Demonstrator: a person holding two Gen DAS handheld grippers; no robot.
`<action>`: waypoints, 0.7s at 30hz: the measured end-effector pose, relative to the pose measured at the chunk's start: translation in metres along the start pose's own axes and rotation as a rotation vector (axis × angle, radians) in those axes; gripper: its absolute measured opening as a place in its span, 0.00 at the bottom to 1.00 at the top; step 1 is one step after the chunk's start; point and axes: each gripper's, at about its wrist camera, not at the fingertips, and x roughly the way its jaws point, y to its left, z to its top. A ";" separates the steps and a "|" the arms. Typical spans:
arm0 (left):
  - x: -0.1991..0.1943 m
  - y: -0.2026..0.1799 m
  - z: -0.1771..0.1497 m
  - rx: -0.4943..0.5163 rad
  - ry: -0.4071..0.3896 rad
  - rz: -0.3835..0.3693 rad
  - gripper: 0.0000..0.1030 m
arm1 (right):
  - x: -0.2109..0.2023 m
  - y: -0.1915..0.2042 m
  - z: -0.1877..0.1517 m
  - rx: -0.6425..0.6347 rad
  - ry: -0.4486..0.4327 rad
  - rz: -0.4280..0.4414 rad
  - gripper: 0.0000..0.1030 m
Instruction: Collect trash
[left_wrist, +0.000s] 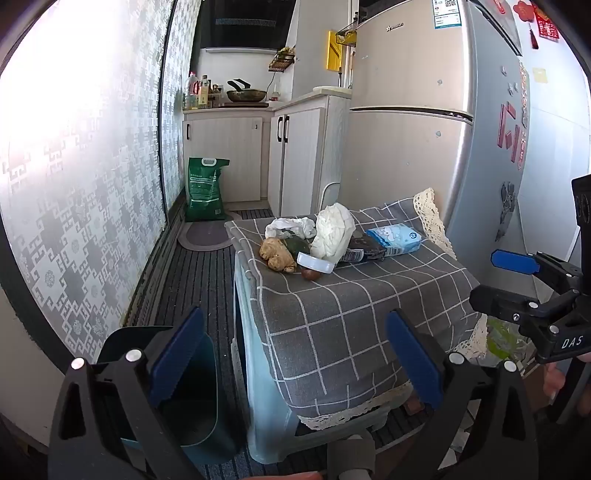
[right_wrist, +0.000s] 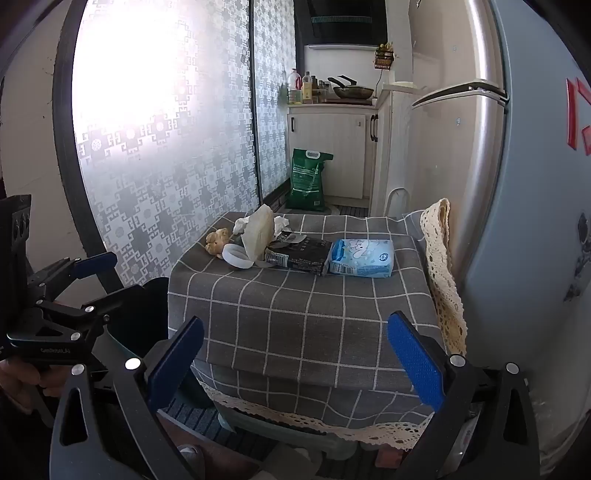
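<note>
On the desk (right_wrist: 295, 306), far end: trash heap (left_wrist: 314, 240) beside blue tissue pack (right_wrist: 364, 257) | left of desk I see the bin (left_wrist: 192, 398), inside dark | left claw (left_wrist: 295, 373) and right claw (right_wrist: 295, 369) both spread apart, holding nothing

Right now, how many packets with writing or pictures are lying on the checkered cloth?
2. A light blue packet lies nearest the fridge, and a black packet lies right beside it, toward the crumpled white trash. That pile may hide more.
</note>
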 end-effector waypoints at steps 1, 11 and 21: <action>0.000 0.000 0.000 -0.001 0.001 0.000 0.97 | 0.000 0.000 0.000 0.001 -0.003 0.000 0.97; 0.000 0.000 0.000 0.005 -0.005 0.003 0.97 | 0.001 0.001 -0.001 0.001 -0.002 0.002 0.97; 0.000 0.000 0.000 0.005 -0.004 0.004 0.97 | 0.002 0.001 -0.001 0.003 -0.002 0.004 0.97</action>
